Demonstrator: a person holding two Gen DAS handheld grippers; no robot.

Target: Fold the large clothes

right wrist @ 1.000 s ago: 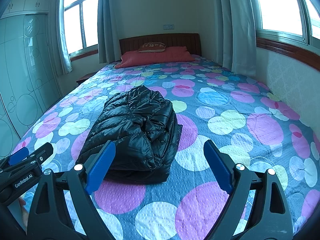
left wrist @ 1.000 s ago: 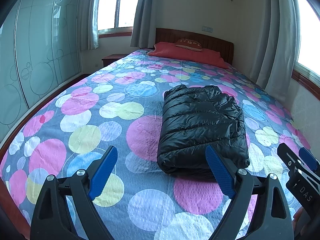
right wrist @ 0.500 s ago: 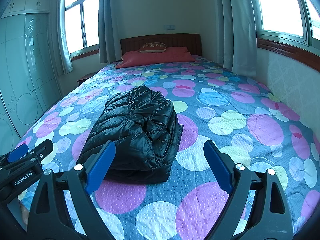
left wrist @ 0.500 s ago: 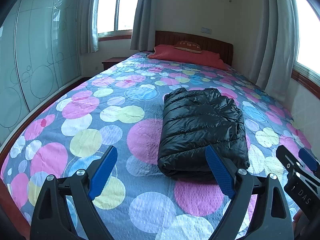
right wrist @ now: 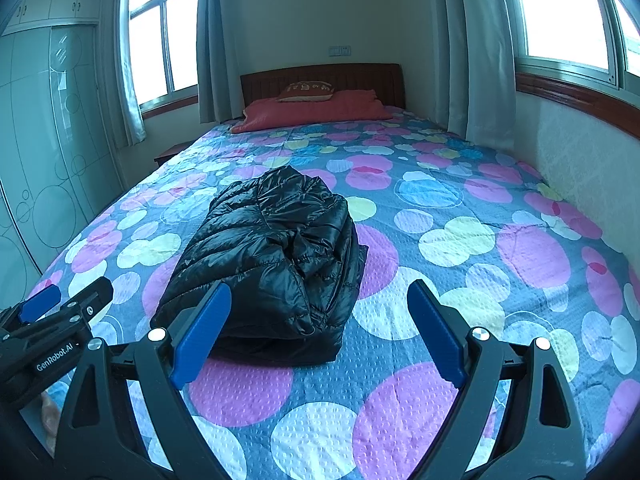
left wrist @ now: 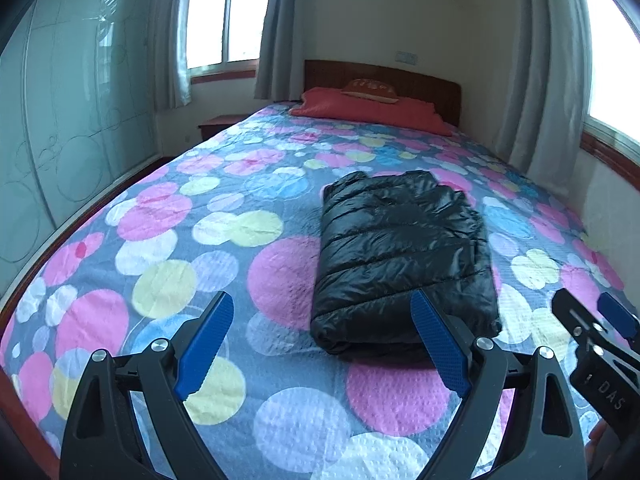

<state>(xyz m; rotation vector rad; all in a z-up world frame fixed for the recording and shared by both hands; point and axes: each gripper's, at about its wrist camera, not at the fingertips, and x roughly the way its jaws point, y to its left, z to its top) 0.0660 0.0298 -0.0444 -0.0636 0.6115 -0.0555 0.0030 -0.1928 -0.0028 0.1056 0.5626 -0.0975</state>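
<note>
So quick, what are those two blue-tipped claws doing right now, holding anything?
Left gripper: open, holding nothing.
Right gripper: open, holding nothing; the folded black puffer jacket lies free.

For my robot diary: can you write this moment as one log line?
black puffer jacket: folded on bed | left gripper: open, empty | right gripper: open, empty

"GenRobot.AI" marks the left hand-held gripper (right wrist: pixel 52 308), "DAS" the right hand-held gripper (left wrist: pixel 600 320).

Daylit room, both views sharp w/ strong fisheye bending & dark vignetted corners; windows (right wrist: pixel 564 12) blown out, glare sheen on black jacket (right wrist: pixel 272 256), soft shadow beneath.
</note>
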